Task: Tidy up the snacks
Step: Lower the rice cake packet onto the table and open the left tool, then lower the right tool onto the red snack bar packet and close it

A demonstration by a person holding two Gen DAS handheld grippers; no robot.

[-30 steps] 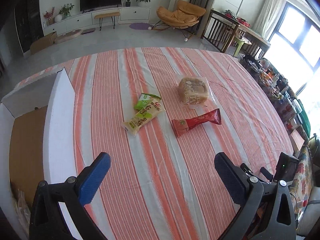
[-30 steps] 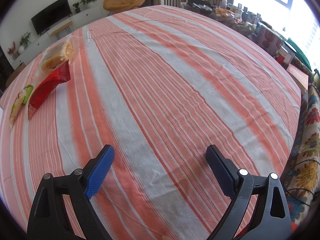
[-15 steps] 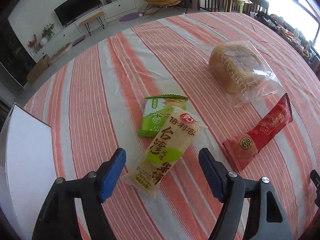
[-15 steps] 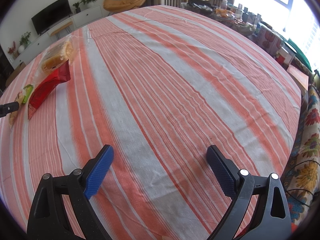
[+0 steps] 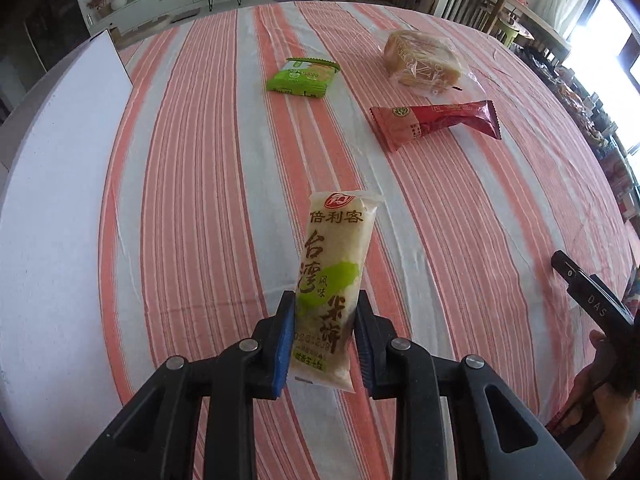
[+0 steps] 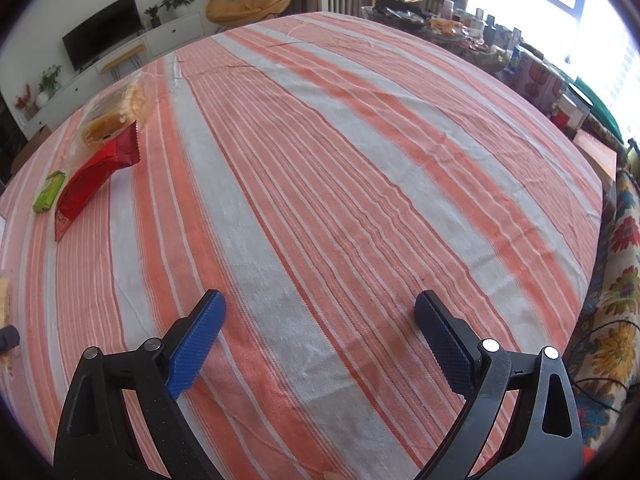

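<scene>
**Rice cracker pack gripped, three snacks left on the cloth**

Your left gripper [image 5: 324,336] has just been closing its fingers, and they now pinch the lower end of the rice cracker pack [image 5: 334,276], so it stands up off the striped worktop [image 5: 460,220], probably bound for the white box [image 5: 60,152] beside it. Your right gripper [image 6: 316,340] waits with fingers spread wide and empty. The bread [image 5: 424,62], red bar [image 5: 434,122] and green packet [image 5: 302,78] lie near one another further off.

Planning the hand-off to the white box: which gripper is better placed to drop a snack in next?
Left. The left gripper has just closed on the rice cracker pack, with the white box beside it. The right gripper is open over bare tablecloth, holding nothing.
</scene>
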